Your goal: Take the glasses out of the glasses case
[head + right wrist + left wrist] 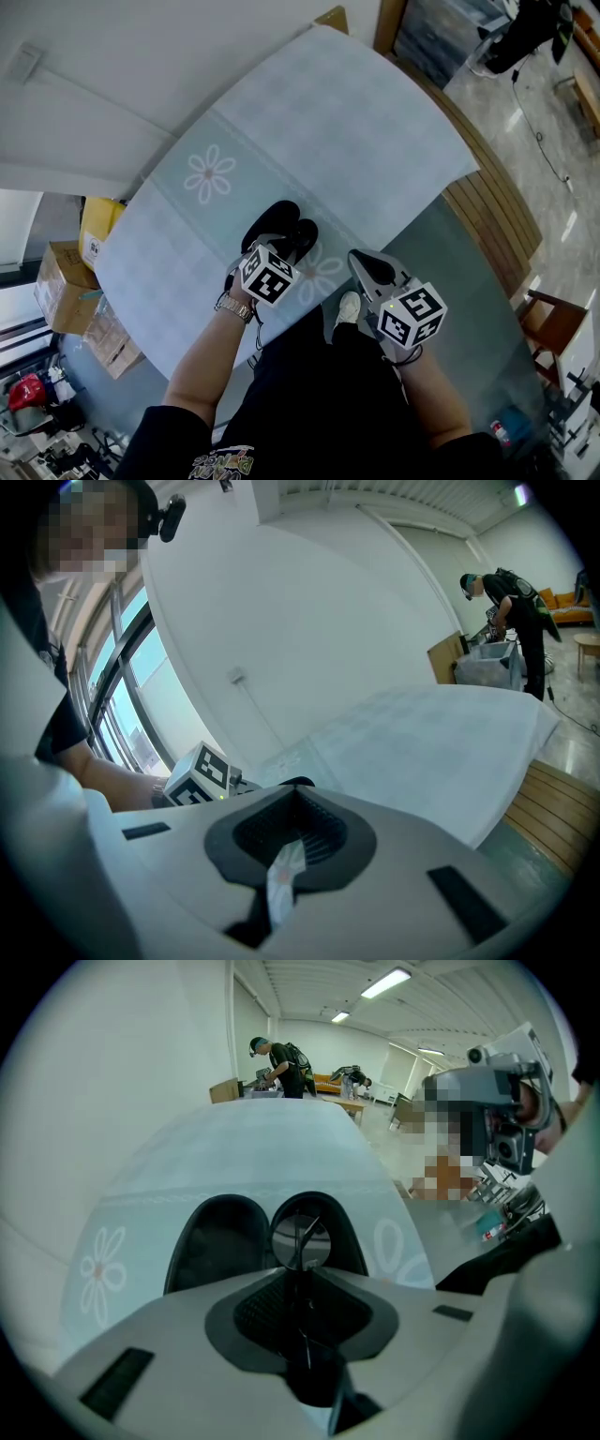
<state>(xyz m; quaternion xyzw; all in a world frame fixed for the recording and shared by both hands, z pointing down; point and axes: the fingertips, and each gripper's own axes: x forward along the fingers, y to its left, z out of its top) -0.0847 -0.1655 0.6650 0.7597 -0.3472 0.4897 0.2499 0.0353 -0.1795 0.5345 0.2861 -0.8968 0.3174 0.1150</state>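
A black glasses case (281, 225) lies open on the pale flowered tablecloth (328, 122), near the table's front edge. Seen from the left gripper view, its two dark halves (220, 1241) gape just beyond the jaws. My left gripper (300, 1274) is shut on the glasses (300, 1239); one round lens and a thin frame stick up above the jaw tips, in front of the case. From the head view the left gripper (274, 248) sits at the case's near end. My right gripper (368, 265) hovers to the right of the case, jaws together, holding nothing.
The table's front edge runs just below both grippers. Cardboard boxes (66, 281) stand on the floor at the left. A wooden slatted bench (492, 211) and a wooden chair (553, 323) lie at the right. A person (281, 1063) stands at a far table.
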